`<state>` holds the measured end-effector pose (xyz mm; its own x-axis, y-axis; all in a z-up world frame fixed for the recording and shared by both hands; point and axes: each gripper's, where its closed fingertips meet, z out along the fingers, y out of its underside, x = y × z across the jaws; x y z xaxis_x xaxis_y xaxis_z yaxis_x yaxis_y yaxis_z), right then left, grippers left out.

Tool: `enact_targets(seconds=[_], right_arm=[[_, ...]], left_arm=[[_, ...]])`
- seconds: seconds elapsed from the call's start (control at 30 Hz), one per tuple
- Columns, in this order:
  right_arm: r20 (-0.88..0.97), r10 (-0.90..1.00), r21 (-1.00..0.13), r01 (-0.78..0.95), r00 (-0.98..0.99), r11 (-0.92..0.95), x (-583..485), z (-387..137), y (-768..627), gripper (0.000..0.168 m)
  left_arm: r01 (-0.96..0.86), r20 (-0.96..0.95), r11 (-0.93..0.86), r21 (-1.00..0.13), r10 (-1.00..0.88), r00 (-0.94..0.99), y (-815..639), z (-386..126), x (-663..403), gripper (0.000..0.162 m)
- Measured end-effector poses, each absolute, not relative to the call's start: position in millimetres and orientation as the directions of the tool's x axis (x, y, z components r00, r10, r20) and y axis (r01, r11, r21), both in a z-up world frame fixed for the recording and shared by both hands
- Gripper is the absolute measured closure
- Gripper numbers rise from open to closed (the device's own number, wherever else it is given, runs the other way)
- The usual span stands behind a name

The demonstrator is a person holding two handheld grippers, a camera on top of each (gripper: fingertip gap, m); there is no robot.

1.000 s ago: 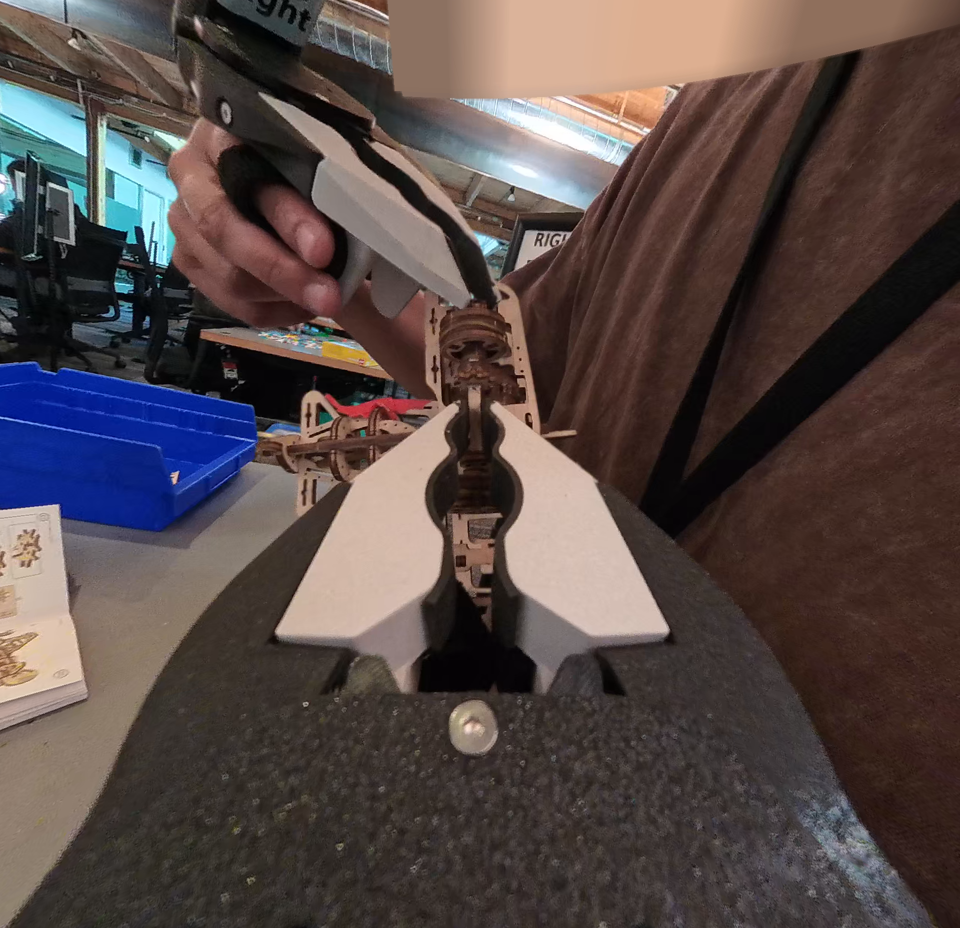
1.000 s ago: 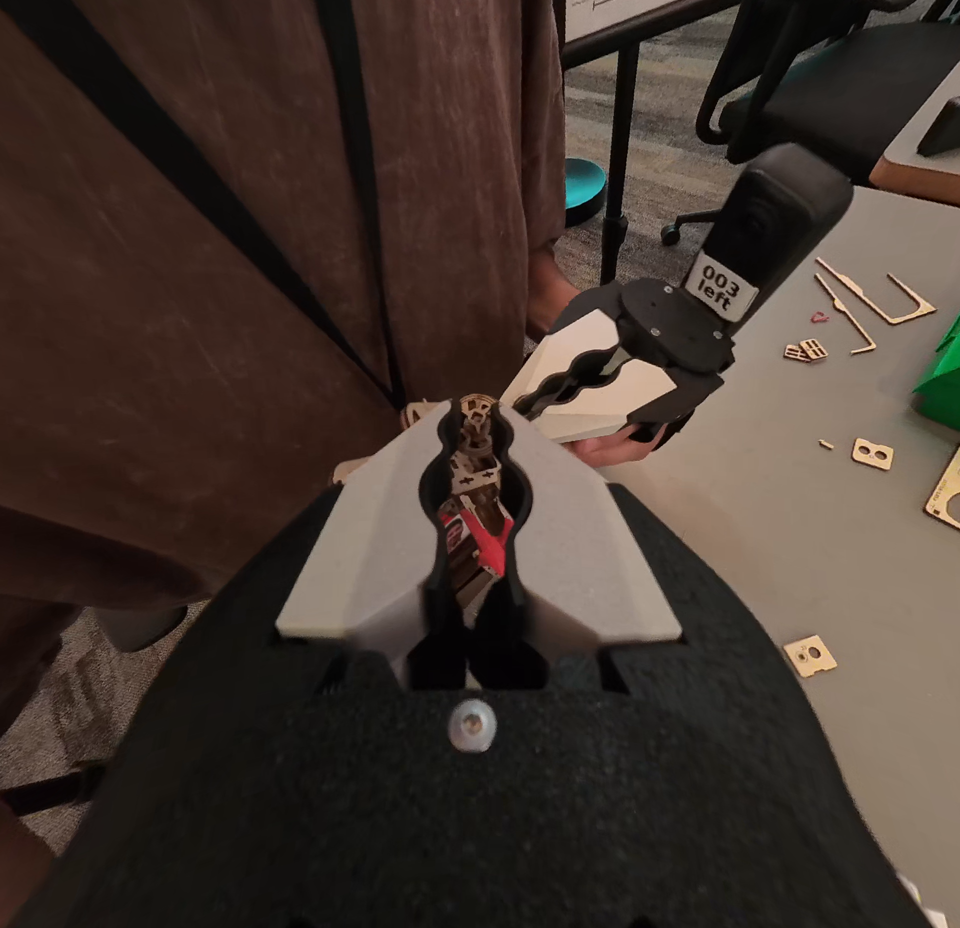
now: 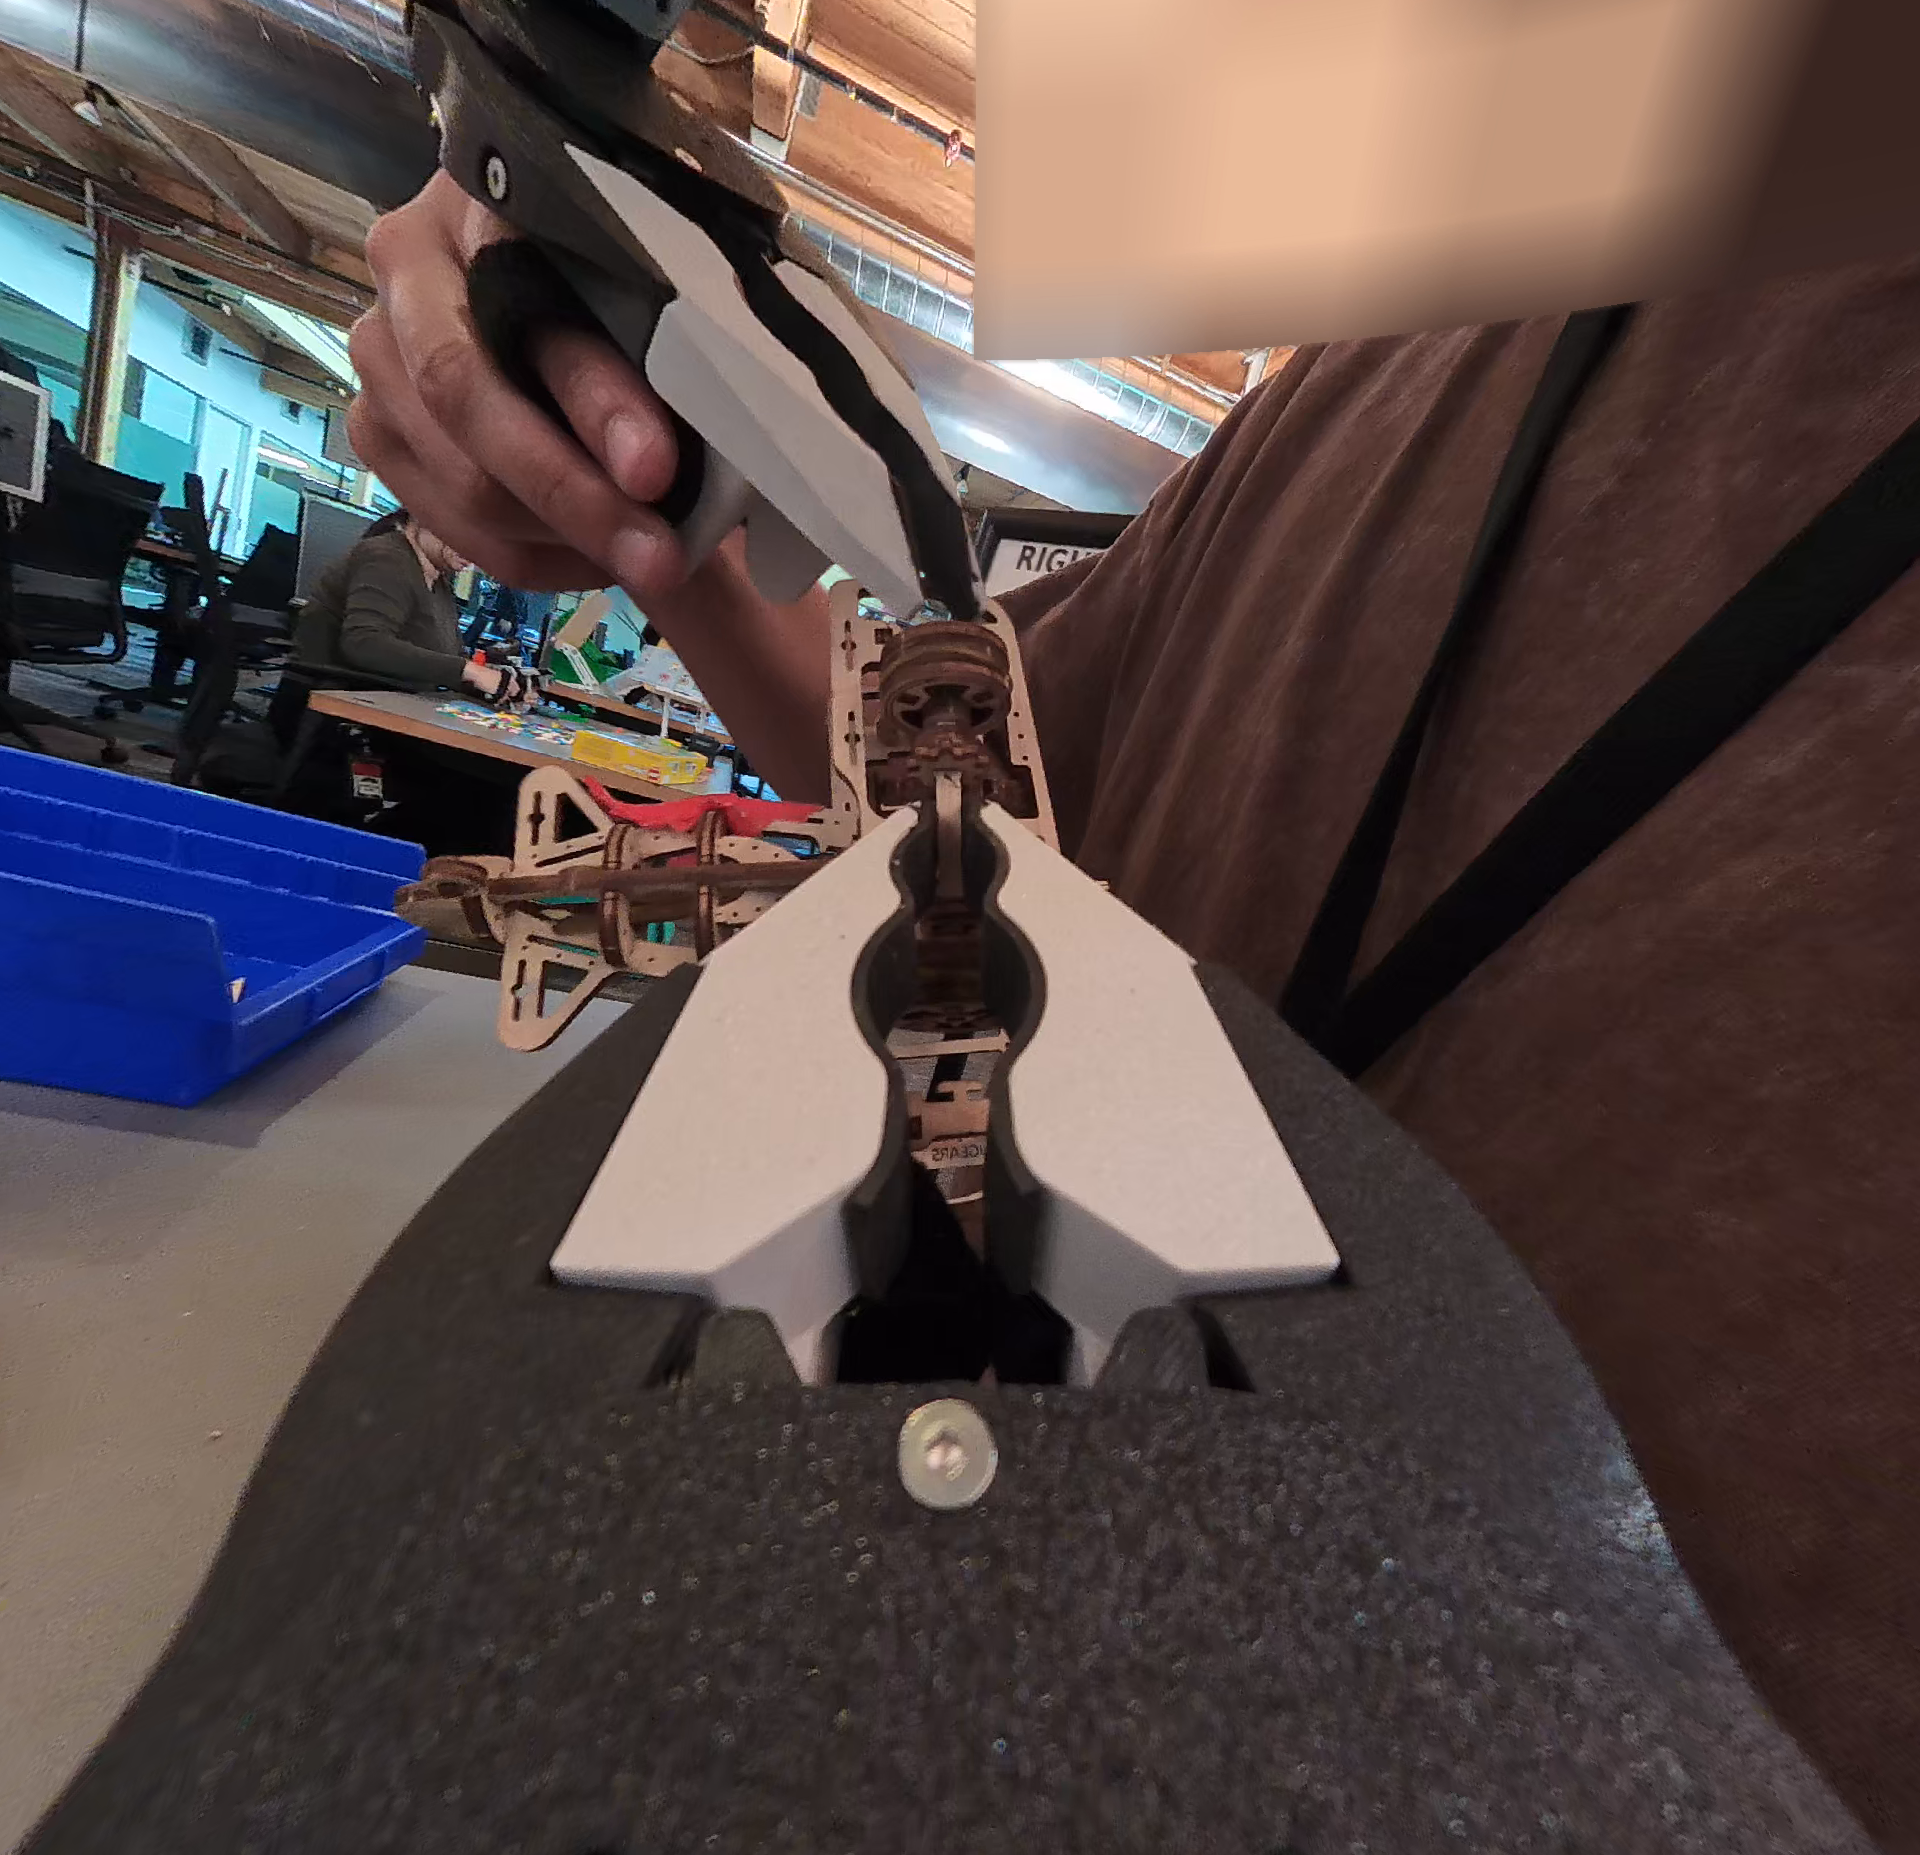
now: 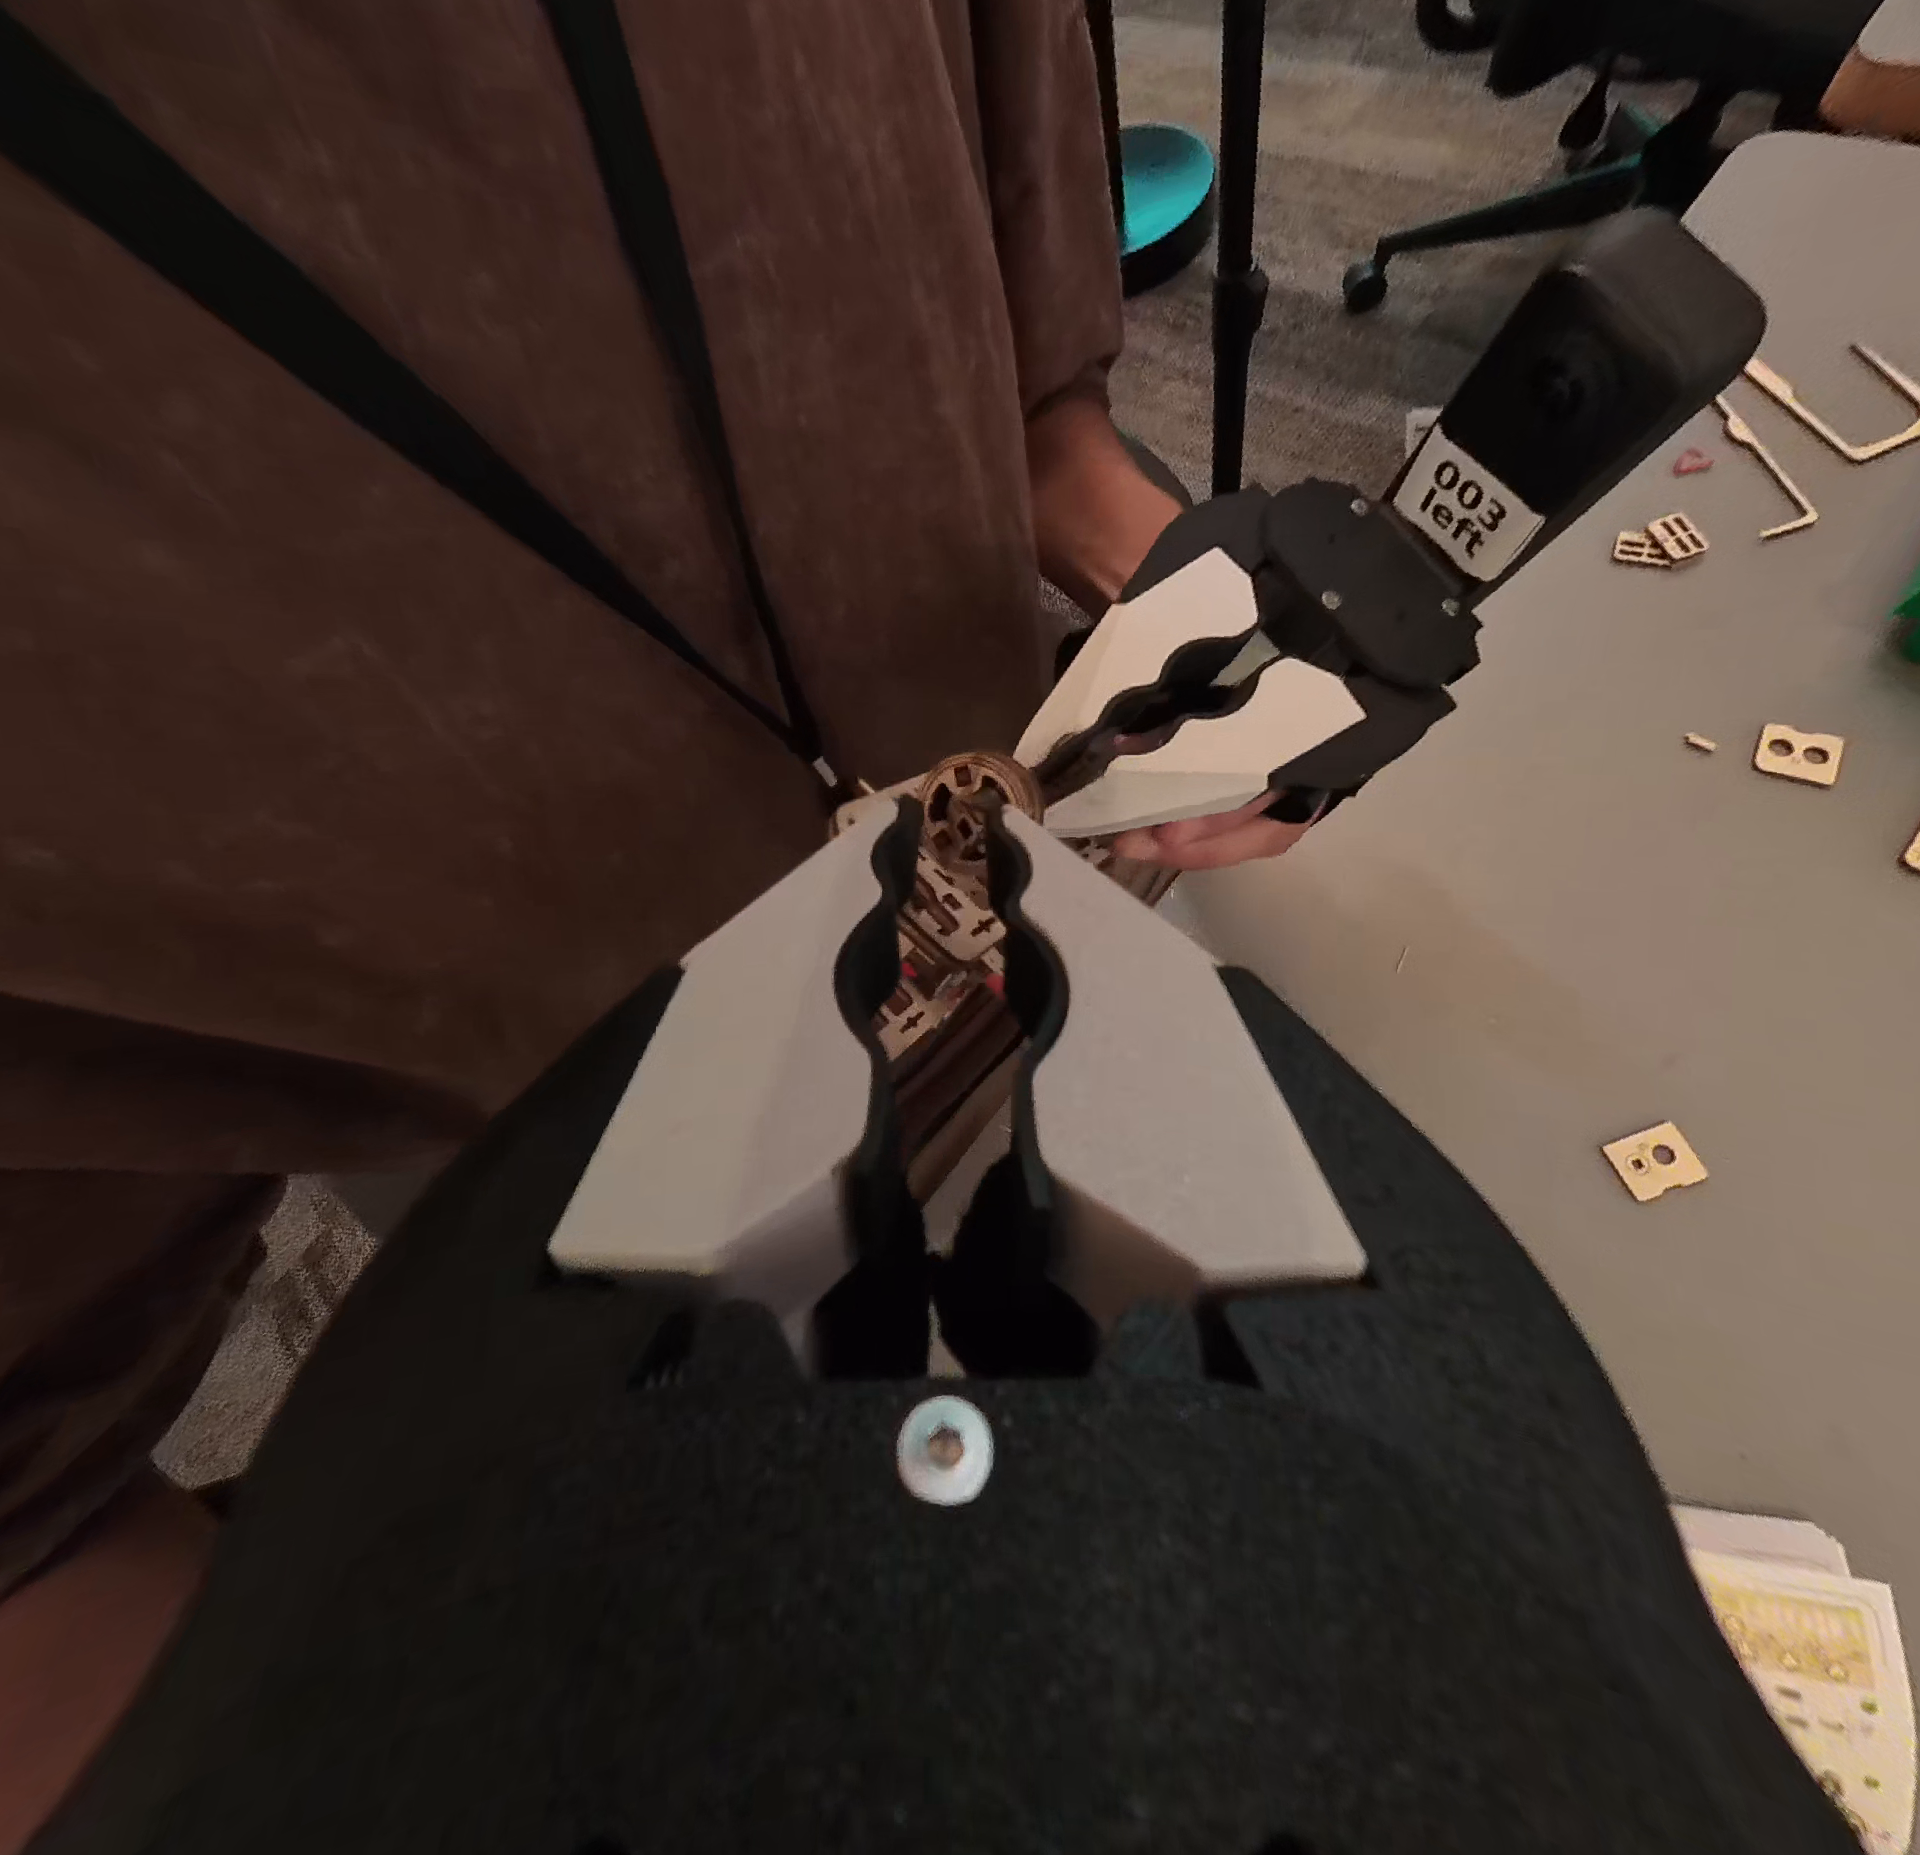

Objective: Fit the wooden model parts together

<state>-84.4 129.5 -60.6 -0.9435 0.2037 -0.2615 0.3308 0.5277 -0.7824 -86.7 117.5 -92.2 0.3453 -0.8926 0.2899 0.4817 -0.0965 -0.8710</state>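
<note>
The left tool (image 3: 951,839) is gripping the wooden model (image 3: 935,756), holding it up off the counter (image 4: 1558,974) near the person's chest. The right tool (image 4: 951,839) is standing narrow with its tips at the model's round wheel (image 4: 971,803), apparently not clamping. Pushing off-line could snap thin plywood or twist the model loose.
</note>
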Motion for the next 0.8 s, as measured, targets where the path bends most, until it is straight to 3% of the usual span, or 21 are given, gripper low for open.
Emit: enact_targets(seconds=[0.3, 0.8], right_arm=[[-0.302, 0.206, -0.716, 0.364, -0.931, 0.596, -81.3, -68.6, 132.1, 0.157], [-0.295, 0.189, -0.716, 0.348, -0.937, 0.605, -80.1, -59.4, 130.8, 0.159]], left_arm=[[0.471, 0.292, -0.1, -0.876, -0.888, 0.355, 119.7, -94.6, -85.8, 0.161], [0.474, 0.284, -0.084, -0.876, -0.886, 0.367, 119.2, -91.5, -88.1, 0.162]])
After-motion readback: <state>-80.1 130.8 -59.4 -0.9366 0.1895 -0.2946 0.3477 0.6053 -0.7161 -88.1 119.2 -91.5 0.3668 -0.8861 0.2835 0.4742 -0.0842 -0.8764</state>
